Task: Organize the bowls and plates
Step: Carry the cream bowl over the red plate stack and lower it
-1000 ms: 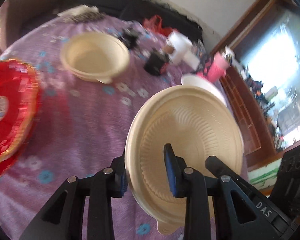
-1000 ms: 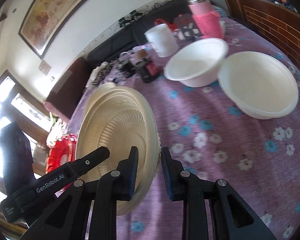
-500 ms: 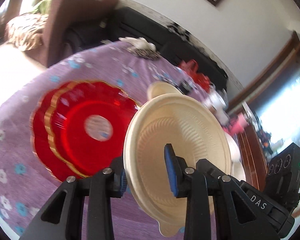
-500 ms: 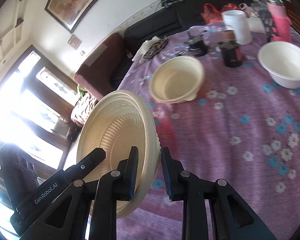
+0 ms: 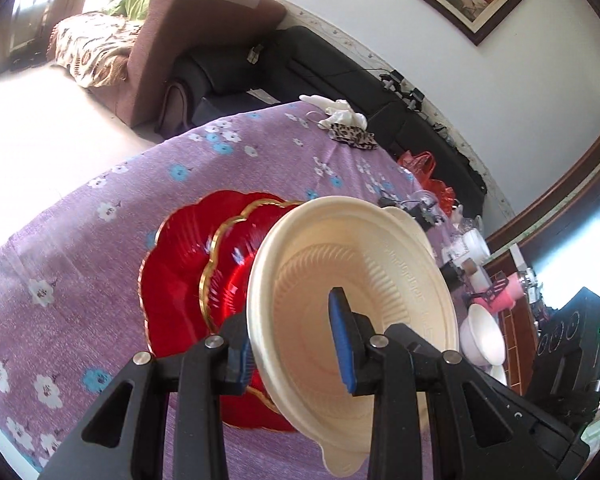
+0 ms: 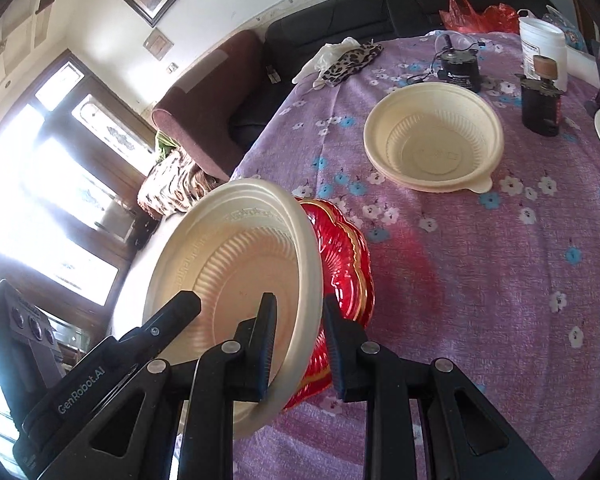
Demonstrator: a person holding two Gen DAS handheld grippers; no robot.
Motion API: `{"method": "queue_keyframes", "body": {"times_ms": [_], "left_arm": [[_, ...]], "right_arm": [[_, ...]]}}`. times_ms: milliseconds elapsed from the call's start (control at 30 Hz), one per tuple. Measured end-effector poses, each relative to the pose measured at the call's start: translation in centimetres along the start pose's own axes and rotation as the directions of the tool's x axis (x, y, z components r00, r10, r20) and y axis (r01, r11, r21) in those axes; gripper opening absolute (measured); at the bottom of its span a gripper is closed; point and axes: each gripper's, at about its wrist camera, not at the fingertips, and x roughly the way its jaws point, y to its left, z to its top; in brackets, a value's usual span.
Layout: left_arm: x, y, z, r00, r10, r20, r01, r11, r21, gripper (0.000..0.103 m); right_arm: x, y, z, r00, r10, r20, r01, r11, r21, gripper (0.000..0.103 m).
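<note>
Above half-hidden red plates (image 5: 188, 264), both grippers' jaws pinch the cream bowl (image 5: 364, 276).

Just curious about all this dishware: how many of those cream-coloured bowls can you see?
2. One cream bowl is held up over the red plates, gripped on its rim from both sides; the other rests farther back on the purple tablecloth. More could be hidden.

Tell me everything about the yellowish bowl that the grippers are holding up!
The cream bowl looks like thin moulded plastic, with ribbed inner walls, a flat lip and a small tab on its rim. It is empty, tilted on edge above the red plates. The left hand-held gripper and the right hand-held gripper each pinch its rim.
</note>
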Motion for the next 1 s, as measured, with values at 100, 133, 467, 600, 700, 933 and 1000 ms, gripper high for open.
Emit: {"method": "queue_keyframes", "body": {"times_ms": [100,133,467,600,700,933,1000], "left_arm": [[0.7,0.7,0.4,1.0,0.007,-0.011,-0.007,1.0,-0.007,0.031],[0.8,0.8,0.4,1.0,0.009,-0.014,-0.009,1.0,-0.008,0.031],[2.1,1.2,0.5,0.999,0.005,-0.038,-0.006,1.0,-0.014,0.038],[1.8,1.3,0.5,0.999,-0.017,-0.036,0.016,1.0,-0.024,0.051],[0.9,1.2,0.5,1.0,-0.03,-0.008,0.03,0.999,-0.029,0.055],[-1.3,1.1,0.8,0.998,-0.029,0.052,0.03,0.999,-0.03,0.062],[-1.8,1.0,0.7,0.998,-0.029,0.064,0.032,0.999,-0.034,0.063]], "right_arm": [[1.0,0.5,0.4,1.0,-0.022,-0.003,0.022,1.0,-0.02,0.026],[1.1,0.7,0.3,1.0,-0.031,-0.002,0.031,0.999,-0.028,0.026],[3.2,0.4,1.0,0.998,-0.061,-0.016,0.061,0.998,-0.026,0.026],[3.4,0.6,0.9,0.998,-0.059,-0.004,0.059,0.998,-0.037,0.026],[3.3,1.1,0.9,0.996,-0.085,0.023,0.086,0.994,-0.06,0.032],[2.1,0.5,1.2,0.994,-0.085,0.064,0.087,0.995,-0.044,0.048],[1.4,0.3,1.2,0.993,-0.086,0.078,0.09,0.995,-0.039,0.048]]}}
